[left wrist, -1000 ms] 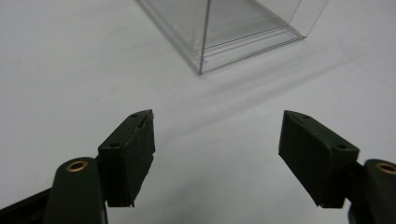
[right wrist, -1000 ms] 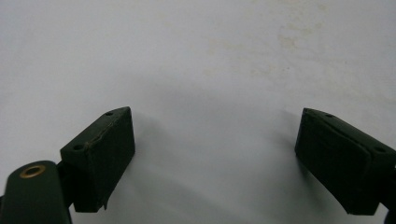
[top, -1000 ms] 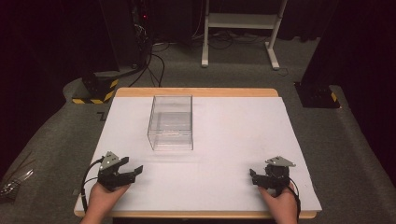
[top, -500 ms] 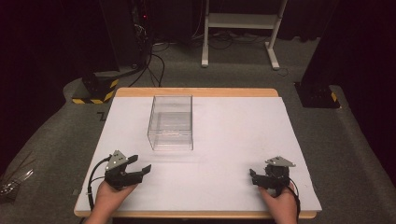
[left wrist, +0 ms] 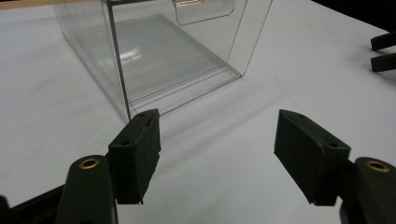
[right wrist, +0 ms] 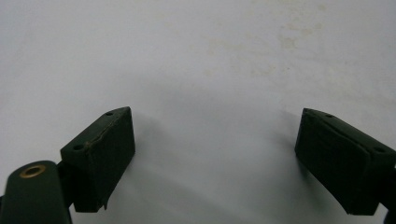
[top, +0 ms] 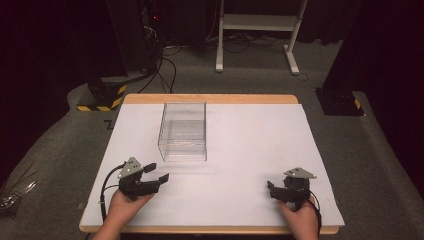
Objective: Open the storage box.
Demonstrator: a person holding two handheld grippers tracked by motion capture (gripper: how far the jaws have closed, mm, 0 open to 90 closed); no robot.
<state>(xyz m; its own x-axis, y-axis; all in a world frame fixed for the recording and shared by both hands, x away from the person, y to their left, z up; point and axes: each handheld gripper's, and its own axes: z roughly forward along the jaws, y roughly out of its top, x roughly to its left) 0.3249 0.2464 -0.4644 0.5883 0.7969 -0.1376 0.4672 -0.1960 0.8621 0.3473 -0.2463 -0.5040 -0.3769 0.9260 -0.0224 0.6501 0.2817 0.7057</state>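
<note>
The clear, rectangular plastic box (top: 183, 131) stands upright on the white-covered bench (top: 250, 150), left of its middle and toward the far edge. The left tongs (top: 157, 172) hover near its front corner, aimed at it, gaping with nothing between them, and have just been closing slightly. The right tongs (top: 270, 189) sit well apart, spread wide and empty.

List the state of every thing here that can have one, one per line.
Clear plastic box: upright on the white table cover, open at the top, nothing visible inside, untouched.
Left hand-held gripper: jaws wide apart though just closing a little, nothing between them, pointing toward the box.
Right hand-held gripper: jaws open, nothing between them, low over the white table cover.
</note>
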